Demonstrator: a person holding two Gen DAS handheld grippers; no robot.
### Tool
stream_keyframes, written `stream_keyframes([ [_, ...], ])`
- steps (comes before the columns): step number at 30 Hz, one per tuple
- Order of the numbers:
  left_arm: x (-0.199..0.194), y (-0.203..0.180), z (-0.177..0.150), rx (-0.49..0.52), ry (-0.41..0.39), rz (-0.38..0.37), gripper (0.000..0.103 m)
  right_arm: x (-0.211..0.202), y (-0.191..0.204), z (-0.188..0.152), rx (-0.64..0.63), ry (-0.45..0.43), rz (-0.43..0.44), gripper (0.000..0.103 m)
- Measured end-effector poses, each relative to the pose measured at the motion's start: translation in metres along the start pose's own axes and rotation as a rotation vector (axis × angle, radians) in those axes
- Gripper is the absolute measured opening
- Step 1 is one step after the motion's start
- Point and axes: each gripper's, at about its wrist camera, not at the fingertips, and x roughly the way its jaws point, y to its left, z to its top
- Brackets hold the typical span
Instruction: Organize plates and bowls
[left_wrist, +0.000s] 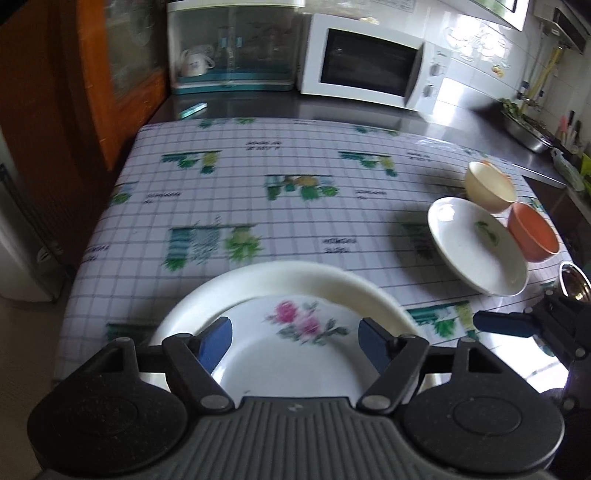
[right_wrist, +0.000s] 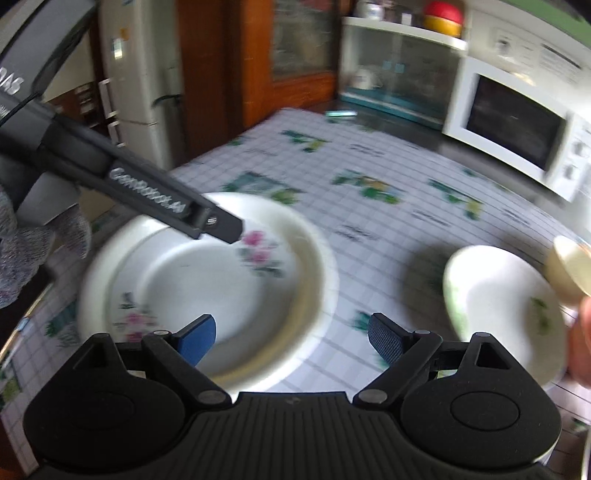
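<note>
A white plate with pink flowers (left_wrist: 291, 354) lies inside a larger cream plate (left_wrist: 295, 277) at the near edge of the table. My left gripper (left_wrist: 295, 341) is open just above the flowered plate. A white plate with a green motif (left_wrist: 476, 247) lies to the right, with a cream bowl (left_wrist: 489, 186) and an orange bowl (left_wrist: 532, 232) behind it. In the right wrist view my right gripper (right_wrist: 291, 339) is open and empty, hovering between the flowered plate (right_wrist: 207, 280) and the green-motif plate (right_wrist: 506, 306). The left gripper's finger (right_wrist: 207, 218) reaches over the flowered plate.
The table has a checked plant-print cloth (left_wrist: 295, 166). A white microwave (left_wrist: 365, 61) and a glass-fronted cabinet (left_wrist: 232, 44) stand at the back. A steel basin (left_wrist: 528, 129) sits on the counter at the right. A steel cup (left_wrist: 574, 282) is at the right edge.
</note>
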Motion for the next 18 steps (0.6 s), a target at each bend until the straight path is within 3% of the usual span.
stream_keyframes([
  [9, 0.03, -0.061, 0.035, 0.089, -0.008, -0.071, 0.074, -0.007, -0.097, -0.012, 0.194, -0.003, -0.189, 0.103],
  [18, 0.07, -0.11, 0.067, 0.161, -0.002, -0.108, 0.063, 0.001, -0.172, -0.03, 0.391, 0.015, -0.297, 0.103],
])
